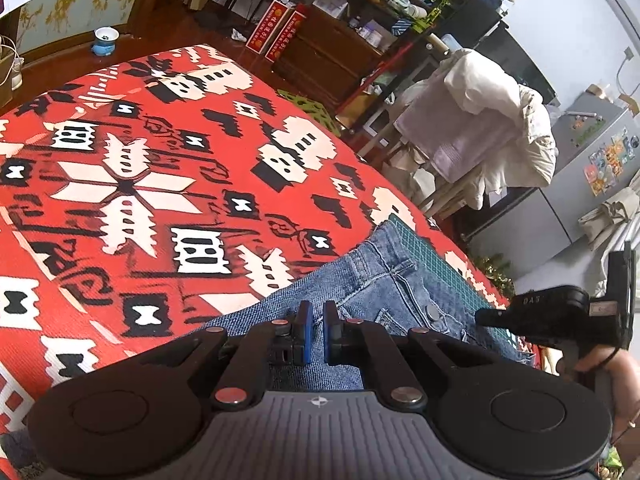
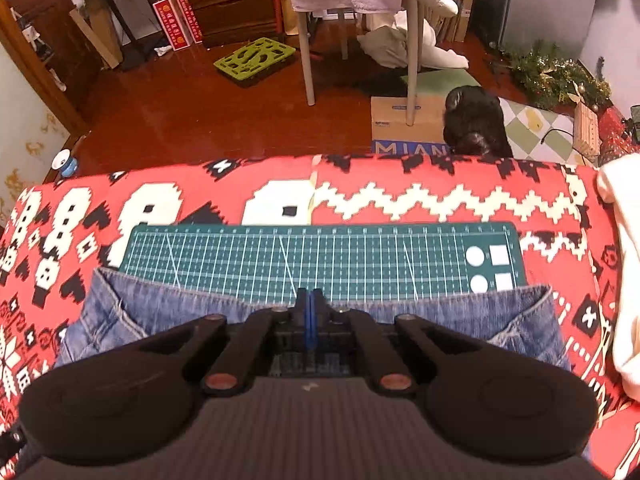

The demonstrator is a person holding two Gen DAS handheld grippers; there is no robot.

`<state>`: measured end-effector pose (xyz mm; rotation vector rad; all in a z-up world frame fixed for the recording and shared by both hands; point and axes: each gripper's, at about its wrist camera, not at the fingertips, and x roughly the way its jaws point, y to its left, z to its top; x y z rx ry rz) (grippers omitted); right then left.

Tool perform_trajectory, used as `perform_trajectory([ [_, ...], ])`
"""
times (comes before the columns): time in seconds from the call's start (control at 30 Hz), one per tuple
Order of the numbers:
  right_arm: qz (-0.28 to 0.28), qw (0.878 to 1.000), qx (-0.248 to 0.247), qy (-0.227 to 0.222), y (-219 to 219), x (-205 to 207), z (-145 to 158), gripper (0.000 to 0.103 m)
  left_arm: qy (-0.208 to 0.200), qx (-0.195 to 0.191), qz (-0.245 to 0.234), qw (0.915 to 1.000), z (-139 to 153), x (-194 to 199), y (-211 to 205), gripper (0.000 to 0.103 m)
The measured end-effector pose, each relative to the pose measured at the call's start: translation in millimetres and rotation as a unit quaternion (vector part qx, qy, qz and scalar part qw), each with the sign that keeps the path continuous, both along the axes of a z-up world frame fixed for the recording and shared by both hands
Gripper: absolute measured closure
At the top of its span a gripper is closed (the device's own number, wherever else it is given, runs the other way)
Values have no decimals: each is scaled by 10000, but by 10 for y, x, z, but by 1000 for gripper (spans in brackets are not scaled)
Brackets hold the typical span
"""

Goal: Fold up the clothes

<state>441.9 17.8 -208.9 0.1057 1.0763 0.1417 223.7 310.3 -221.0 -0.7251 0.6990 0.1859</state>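
— Lying on the red patterned cloth (image 1: 152, 184) and partly over the green cutting mat (image 2: 320, 256), jeans (image 1: 360, 280) are seen. Any writing?
— "MIAN" is read on a box (image 2: 408, 148). Left gripper (image 1: 317, 312): slightly parted, nothing held. Right gripper (image 2: 309, 300): pads pressed together, prob. empty; can't be confirmed.

Both tongs (image 1: 318, 330) (image 2: 309, 320) are black, with blue pads and copper-coloured rivets.

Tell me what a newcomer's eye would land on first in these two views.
The loud red, black and white patterned blanket fills most of both views. On it lie blue jeans at the near edge, over a green gridded cutting mat. The left gripper hovers slightly open above the denim, while the right gripper is shut at the jeans' waistband; whether it pinches cloth is unclear.
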Motion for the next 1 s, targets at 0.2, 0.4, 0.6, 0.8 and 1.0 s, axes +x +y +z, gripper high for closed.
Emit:
perform_trajectory([
  [0.2,-67,10000,16,-53,-16,51,104,99,-29,48,-83,9999,9,11,-27,98],
  [0.4,36,9999,-89,132,-157,-113,142,99,-16,1,-115,9999,-1,21,-39,98],
  [0.6,-142,9999,-43,10,-261,-129,32,103,-47,79,-237,9997,27,21,-93,98],
  [0.8,125,9995,198,-189,-84,-161,169,98,25,59,-237,9997,-16,42,-89,98],
  [1.0,615,9979,166,-73,376,-215,100,98,48,161,-275,9995,-3,41,-111,98],
])
